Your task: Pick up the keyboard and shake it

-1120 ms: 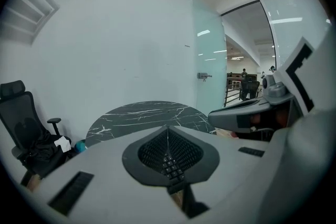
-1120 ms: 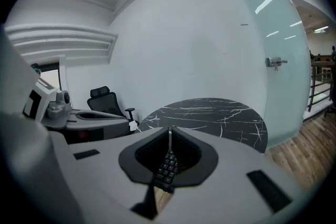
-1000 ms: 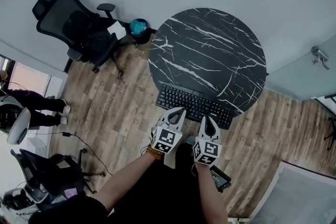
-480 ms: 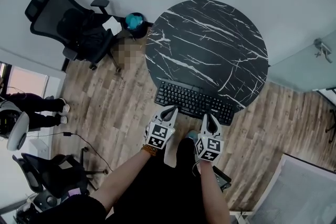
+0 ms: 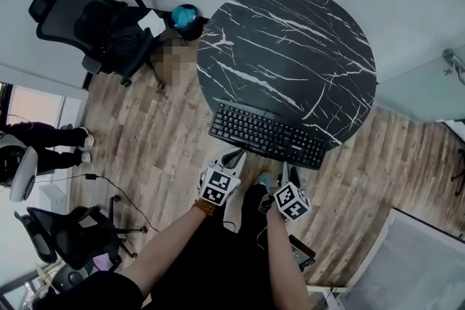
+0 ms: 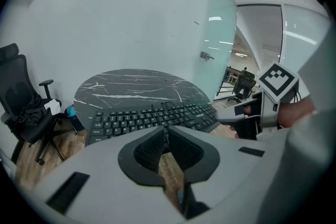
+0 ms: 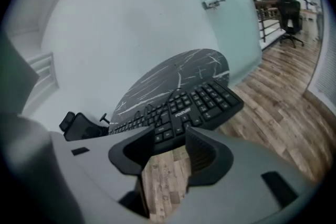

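**Keyboard dead ahead of both grippers, nothing grabbed yet**

Far left there's an office chair (image 5: 80,18). Next to it sits a small dark bin (image 5: 185,17) with something teal in it, can't tell what. That's the only container I can spot, and it's well apart from the action.

The left gripper (image 6: 164,136) has its jaws pressed together with nothing between them. Its tips sit just short of the keyboard's near edge, a bit left of the middle.

The keyboard (image 5: 267,136) lies on the near rim of the round black marble table (image 5: 290,47). Its long axis runs left to right, dipping slightly toward the right. The near edge seems to hang past the rim.

The right gripper (image 7: 170,136) has just been opening its jaws, so they stand well apart. There's only floor and the keyboard beyond in the gap, nothing held. It's aimed right of the middle and looks a touch farther back than the left one.

My guess is both need to push straight forward. The left has to open up first to take hold of that front edge.
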